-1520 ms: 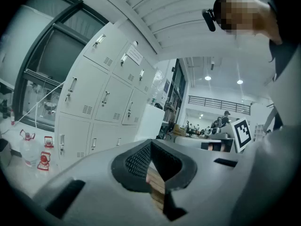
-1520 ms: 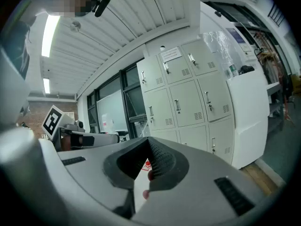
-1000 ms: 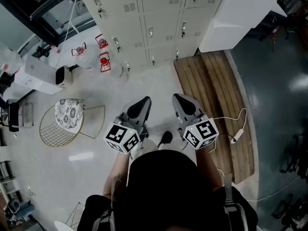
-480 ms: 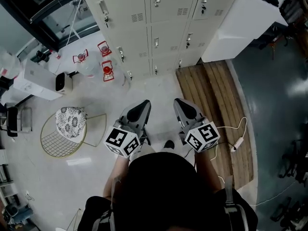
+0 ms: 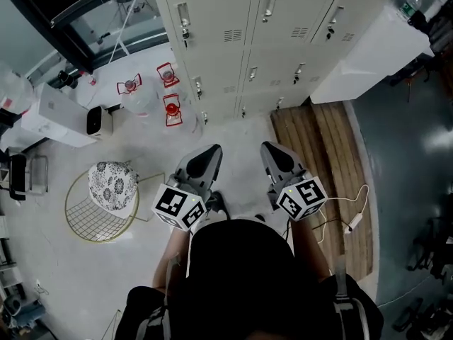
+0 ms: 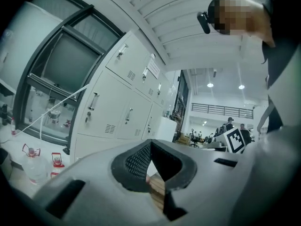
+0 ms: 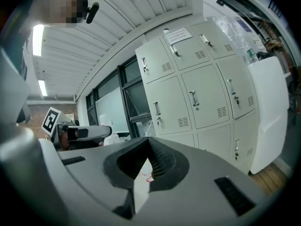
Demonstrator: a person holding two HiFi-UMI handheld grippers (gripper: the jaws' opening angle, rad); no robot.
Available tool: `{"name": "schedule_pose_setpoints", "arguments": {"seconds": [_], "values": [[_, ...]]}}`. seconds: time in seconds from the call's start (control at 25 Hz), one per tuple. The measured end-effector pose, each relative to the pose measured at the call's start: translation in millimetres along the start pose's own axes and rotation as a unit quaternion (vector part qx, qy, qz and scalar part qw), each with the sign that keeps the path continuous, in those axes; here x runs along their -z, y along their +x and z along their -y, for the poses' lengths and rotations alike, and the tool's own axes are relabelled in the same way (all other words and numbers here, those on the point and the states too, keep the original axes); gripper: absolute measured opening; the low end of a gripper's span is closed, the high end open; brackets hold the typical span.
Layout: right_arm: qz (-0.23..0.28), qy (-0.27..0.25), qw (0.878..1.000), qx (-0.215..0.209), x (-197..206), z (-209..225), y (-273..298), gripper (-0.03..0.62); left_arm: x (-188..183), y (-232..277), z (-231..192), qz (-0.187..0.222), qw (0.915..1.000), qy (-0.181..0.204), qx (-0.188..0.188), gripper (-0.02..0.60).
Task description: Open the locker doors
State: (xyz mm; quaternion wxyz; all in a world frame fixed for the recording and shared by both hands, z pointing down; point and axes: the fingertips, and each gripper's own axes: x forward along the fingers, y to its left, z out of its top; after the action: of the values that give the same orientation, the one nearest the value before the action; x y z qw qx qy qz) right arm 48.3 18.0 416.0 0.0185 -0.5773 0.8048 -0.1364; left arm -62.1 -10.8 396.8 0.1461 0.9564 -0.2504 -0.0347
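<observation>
- Step in hand: approach only. The lockers (image 5: pixel 269 41) stand ahead of the person, against the wall, and every door in view is closed.
- Left gripper (image 5: pixel 205 156): held low before the person's body, well apart from the lockers. Jaws together, nothing between them.
- Right gripper (image 5: pixel 274 154): just beside the left one, pointed the same way. Jaws together, empty.
- Surroundings: two red lanterns (image 5: pixel 172 109) stand on the floor near the locker base at the left. A wooden platform (image 5: pixel 318 147) lies at the right.
- Next move, in my judgement: close the distance, part one gripper's jaws, set them around a door handle (image 5: pixel 270 7), clamp, then pull outward along the door's swing.
</observation>
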Motion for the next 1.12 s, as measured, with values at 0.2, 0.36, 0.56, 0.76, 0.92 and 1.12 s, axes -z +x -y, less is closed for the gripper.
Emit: {"name": "schedule_pose_setpoints", "arguments": {"seconds": [0.2, 0.36, 0.56, 0.76, 0.92, 1.12], "values": [[-0.013, -0.006, 1.0, 0.0, 3, -14, 48, 0.003, -13, -7, -49, 0.003, 1.0, 0.003, -0.003, 0.015], [-0.018, -0.005, 1.0, 0.007, 4, -24, 74, 0.003, -16, -14, -79, -0.004, 0.9999, -0.005, -0.009, 0.015], [-0.023, -0.005, 1.0, 0.014, 3, -27, 97, 0.003, -23, -19, -102, -0.001, 0.9999, -0.007, -0.009, 0.015], [-0.04, -0.01, 0.999, -0.003, 4, -34, 116, 0.003, -17, -17, -119, -0.005, 0.9995, -0.024, -0.02, 0.015], [-0.042, -0.011, 0.999, -0.018, 3, -33, 133, 0.003, -13, -14, -128, -0.004, 0.999, -0.032, -0.031, 0.015], [-0.042, -0.018, 0.998, -0.048, -5, -26, 163, 0.003, -21, -5, -137, -0.001, 0.9982, -0.022, -0.055, 0.015]]}}
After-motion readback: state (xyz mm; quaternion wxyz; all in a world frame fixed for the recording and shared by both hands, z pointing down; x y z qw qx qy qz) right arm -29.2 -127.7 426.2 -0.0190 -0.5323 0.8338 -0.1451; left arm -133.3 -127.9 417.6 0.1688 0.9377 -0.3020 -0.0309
